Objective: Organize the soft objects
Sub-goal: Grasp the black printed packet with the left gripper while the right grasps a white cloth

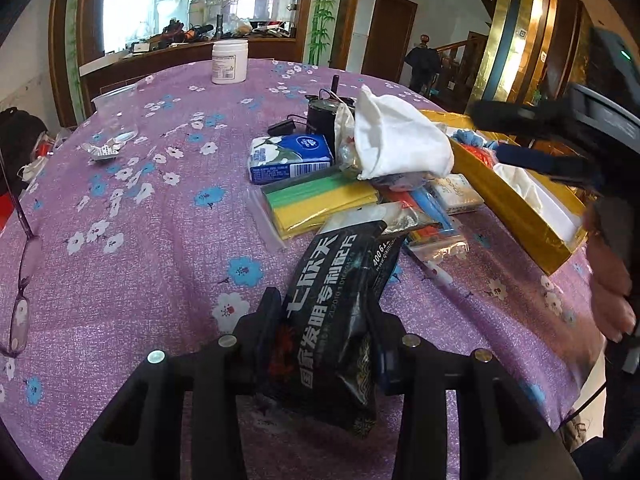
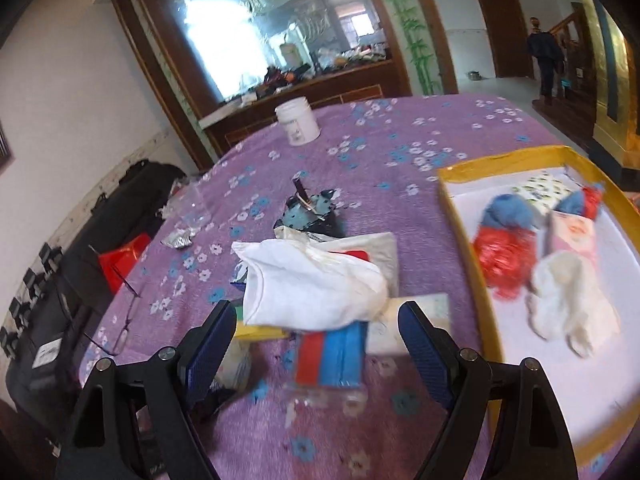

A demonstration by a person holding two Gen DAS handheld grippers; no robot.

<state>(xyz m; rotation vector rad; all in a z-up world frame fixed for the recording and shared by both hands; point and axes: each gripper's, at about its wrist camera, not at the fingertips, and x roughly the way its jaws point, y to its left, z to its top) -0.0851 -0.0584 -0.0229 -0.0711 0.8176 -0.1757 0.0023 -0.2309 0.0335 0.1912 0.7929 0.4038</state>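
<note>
One black pouch point(image 1: 332, 320) sat pinched in the left hand-held gripper point(image 1: 326, 344), low over the table point(image 1: 140, 264); held near one end, it could've sagged loose before reaching the gold box point(image 1: 516, 208) on the right. From the right wrist, the right hand-held gripper point(image 2: 316, 344) was spread empty, a white cloth point(image 2: 316, 284) just beyond it, with clutter crowding around.

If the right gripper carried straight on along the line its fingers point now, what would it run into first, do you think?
Probably the red and blue packet lying flat between the open fingers of the right gripper, with the white cloth heaped just beyond it. Depth is hard to judge in this blurred view, so the cloth might come first.
</note>
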